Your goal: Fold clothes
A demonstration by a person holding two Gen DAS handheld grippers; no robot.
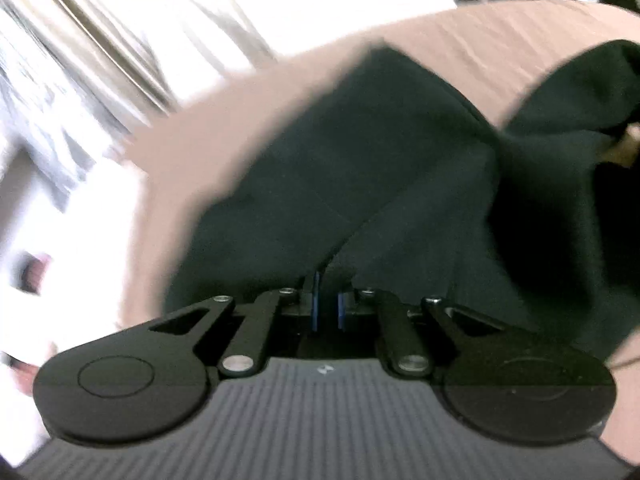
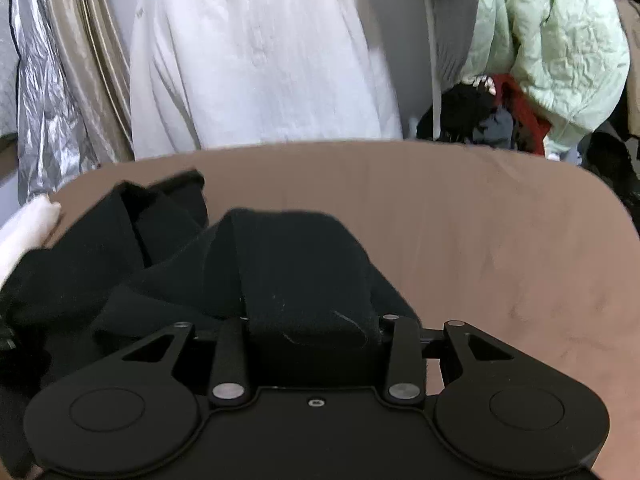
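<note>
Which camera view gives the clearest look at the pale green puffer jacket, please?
The right wrist view: the pale green puffer jacket hangs sharp and well lit at upper right, behind the tan surface. The left wrist view does not show it; its background is blurred and overexposed.

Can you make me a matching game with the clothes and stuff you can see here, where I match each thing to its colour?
Things:
1. garment held in the right gripper
2. quilted jacket
3. cover on the surface
4. hanging shirt

Colours:
A. white
B. pinkish brown
C. black
D. pale green

Pairs: 1-C, 2-D, 3-B, 4-A. The black garment also runs into the left gripper, whose blue pads are closed on a fold of it.
</note>
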